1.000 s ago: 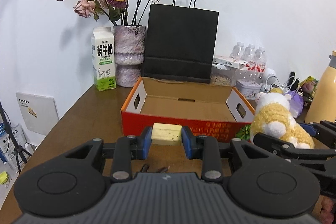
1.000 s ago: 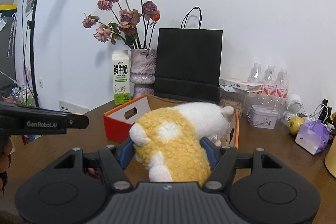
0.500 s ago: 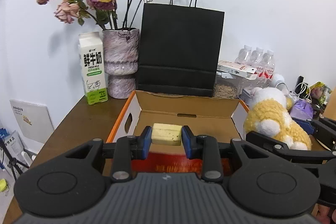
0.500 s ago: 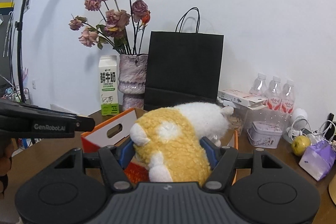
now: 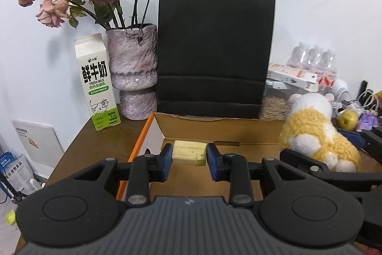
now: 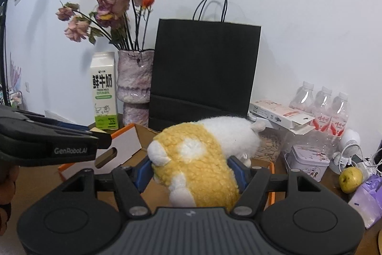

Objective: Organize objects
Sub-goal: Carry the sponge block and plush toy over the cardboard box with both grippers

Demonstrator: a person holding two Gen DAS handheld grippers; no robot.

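Left wrist view puts the left gripper (image 5: 189,155) over the open box (image 5: 214,126), its blue pads clenched on a small yellow block (image 5: 189,155) that hangs above the box's cardboard floor. Only the back wall and left flap of the box show; the gripper body covers its near side. Off to the right, the right gripper (image 5: 334,152) comes in from the edge, mostly cut off, carrying the plush toy (image 5: 315,133) at the box's right end. Right wrist view shows that toy (image 6: 198,166) squeezed between the right gripper's (image 6: 191,171) pads, yellow rump toward the lens, white head pointing away and partly hiding the box's (image 6: 124,145) far corner. I cannot tell whether the toy touches the box floor, since its underside is hidden by the gripper body. The left gripper (image 6: 102,139) pokes in at the left as a dark bar, its block out of sight; a bit of the person's hand (image 6: 8,185) shows at the frame edge. Behind the box stand a black bag (image 5: 214,51), a vase (image 5: 132,71) of dried roses and a milk carton (image 5: 98,83). Bottles (image 6: 322,106), a tin (image 6: 308,161) and an apple (image 6: 351,179) crowd the table's right side, some blurred.
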